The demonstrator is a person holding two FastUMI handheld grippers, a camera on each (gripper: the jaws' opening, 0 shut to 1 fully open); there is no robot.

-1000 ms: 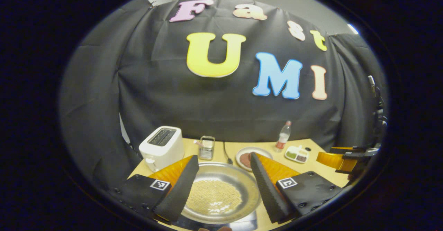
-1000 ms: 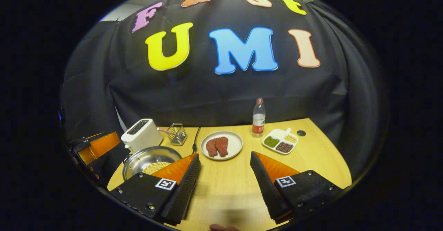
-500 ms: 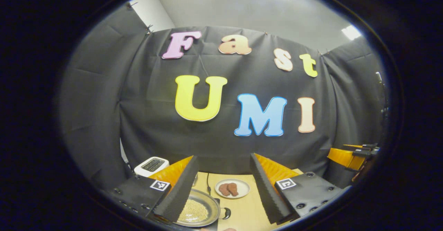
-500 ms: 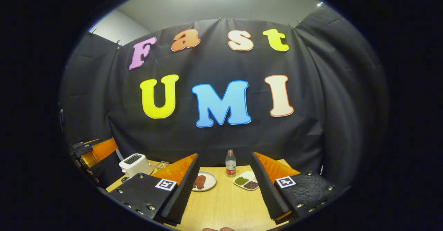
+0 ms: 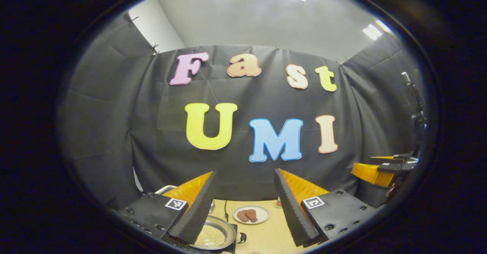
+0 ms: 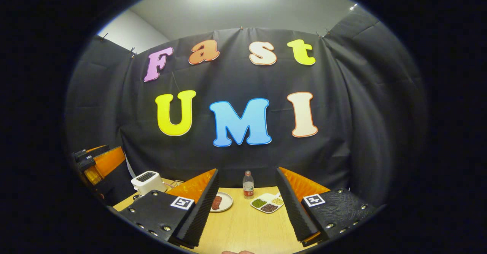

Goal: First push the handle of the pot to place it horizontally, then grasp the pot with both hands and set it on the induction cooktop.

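Black cloth hangs behind a pale wood surface (image 6: 243,227), with grey wall and ceiling lights seen above it.

Left claw (image 5: 243,208) is held wide open with nothing between its fingers, raised well above the surface. Just past its left finger, the pot (image 5: 213,237) is seen down at the bottom edge, full of pale grains, a dark handle (image 5: 241,238) sticking out on its right side. It looks to be sitting on a dark slab, though it can't be told for sure if that's the cooktop. Further back, a plate (image 5: 251,215) with two brown pieces is found, and a bit of the toaster (image 5: 165,189) peeks out behind the finger. The other claw is spotted off to the right (image 5: 374,170).

Right claw (image 6: 245,208) is also spread wide and empty, held up high. Beyond it a bottle (image 6: 248,185), a divided dish (image 6: 268,203), the plate (image 6: 222,202) and the toaster (image 6: 148,181) are laid out on the surface.
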